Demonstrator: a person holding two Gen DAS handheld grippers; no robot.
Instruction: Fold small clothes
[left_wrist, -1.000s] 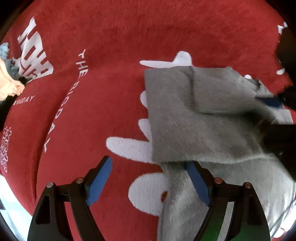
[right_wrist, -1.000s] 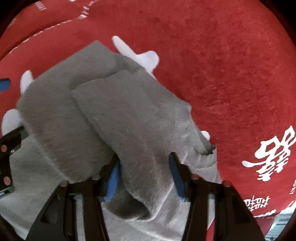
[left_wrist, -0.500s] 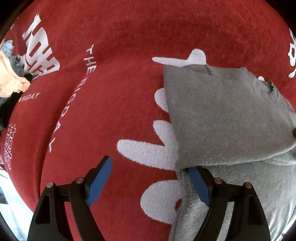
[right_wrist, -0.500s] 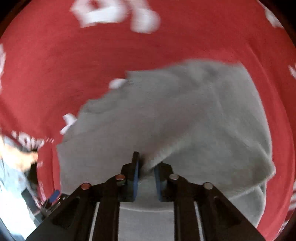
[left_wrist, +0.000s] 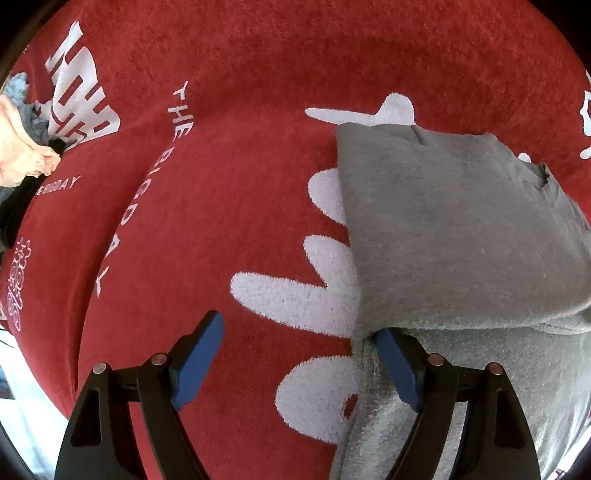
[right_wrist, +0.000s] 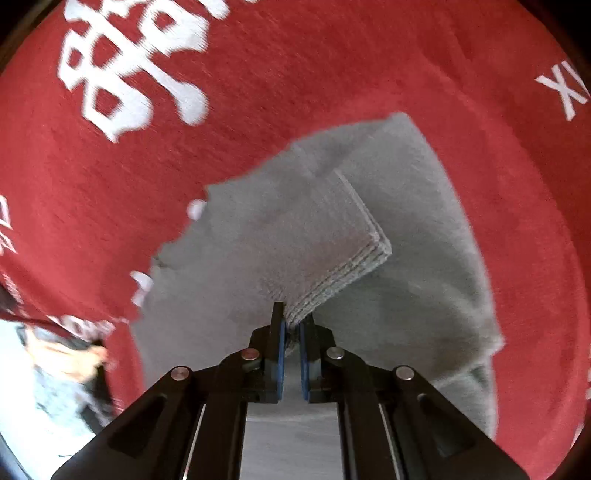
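The grey garment (left_wrist: 461, 236) is lying on the red cloth (left_wrist: 229, 206). The right gripper (right_wrist: 291, 328) is pinching the garment's ribbed cuff (right_wrist: 343, 273) between clenched jaws. The left gripper (left_wrist: 295, 354) is standing wide, released, its right finger (left_wrist: 397, 363) touching the garment's left edge.

Each hand-held gripper, left (left_wrist: 301, 363) and right (right_wrist: 291, 341), has black slotted arms, round silver screws and blue pads (left_wrist: 197, 360) lining its fingers.
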